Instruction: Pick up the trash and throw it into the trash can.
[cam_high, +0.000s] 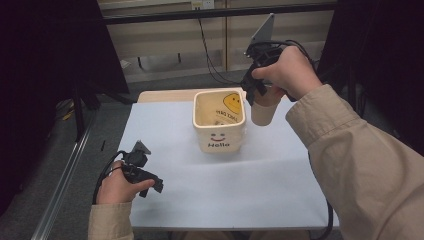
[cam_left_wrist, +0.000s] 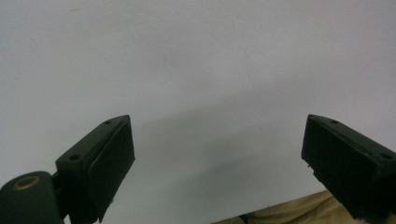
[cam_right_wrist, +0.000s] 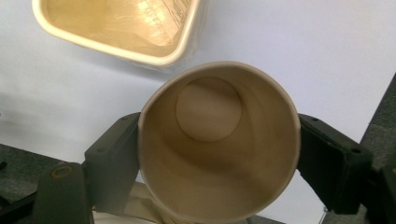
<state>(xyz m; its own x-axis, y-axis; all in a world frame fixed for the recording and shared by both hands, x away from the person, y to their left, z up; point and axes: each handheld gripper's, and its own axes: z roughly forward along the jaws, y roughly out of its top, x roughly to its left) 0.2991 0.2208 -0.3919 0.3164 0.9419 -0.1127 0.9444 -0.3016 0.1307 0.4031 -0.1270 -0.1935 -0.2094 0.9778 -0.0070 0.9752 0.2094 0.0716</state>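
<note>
Left gripper (cam_high: 159, 186): at the near left of the surface (cam_high: 260, 190), held low in the person's left hand (cam_high: 120, 186); a black cable trails from it. In the left gripper view (cam_left_wrist: 217, 154) its two black jaws stand wide apart with nothing between them, only bare pale surface ahead and a bit of tan sleeve (cam_left_wrist: 299, 210) at the bottom edge.

Surface: white, rectangular sheet laid over a wooden top.

Container (cam_high: 219, 137): cream, square-mouthed with rounded corners, upright near the middle of the surface. A small smiling face and the word "Hello" are printed on the near wall; a yellow smiley shows on the inside of the far wall. Its rim (cam_right_wrist: 116, 46) shows in the right gripper view, just beyond the cup.

Right gripper (cam_high: 252, 95): raised above the far right of the surface, in the person's right hand (cam_high: 287, 70), grey plate on top. Jaws closed against opposite sides of a paper cup (cam_right_wrist: 219, 144).

Paper cup (cam_high: 263, 112): beige, upright, mouth up, inside empty; held clear of the surface just right of the container, not touching it as far as can be told.
</note>
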